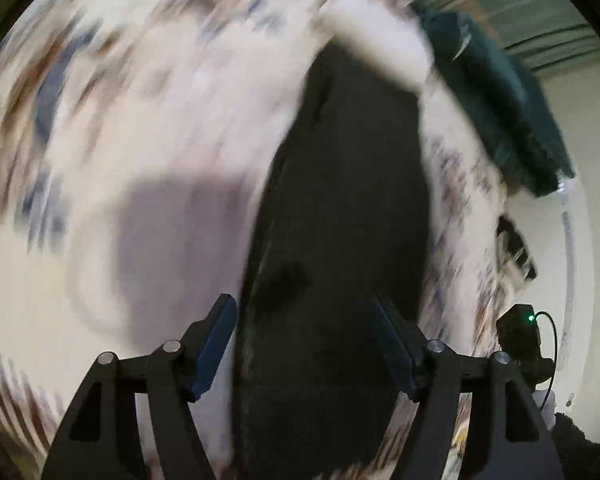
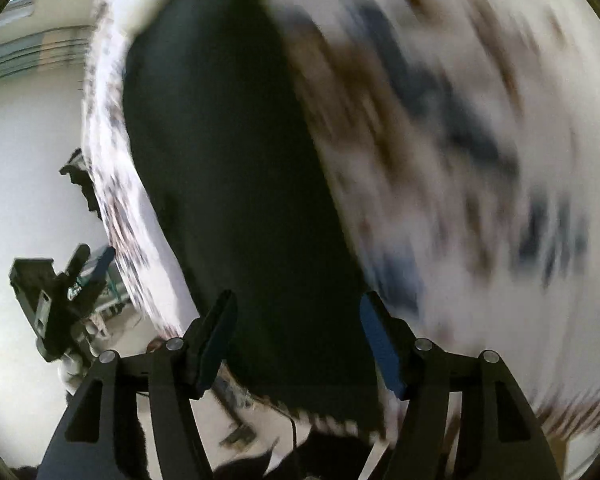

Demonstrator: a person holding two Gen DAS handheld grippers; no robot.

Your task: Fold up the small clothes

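Between the blue pads of each wide-open tongs lies the dark garment [image 1: 340,208], running from 6 o'clock toward 12 o'clock in both wrist views across a white patterned cover [image 1: 120,120]; whether this is a bed or a surface cannot be told. The left tongs [image 1: 312,344] and the right tongs [image 2: 296,340] hold nothing. For a clean fold, judge the hem line first, close each tongs on one layer at matching corners, and lift evenly. Heavy motion blur smears the pattern; the garment type, its edges and near end are hard to make out. A teal cloth [image 1: 496,92] sits at 2 o'clock, partly cut off.
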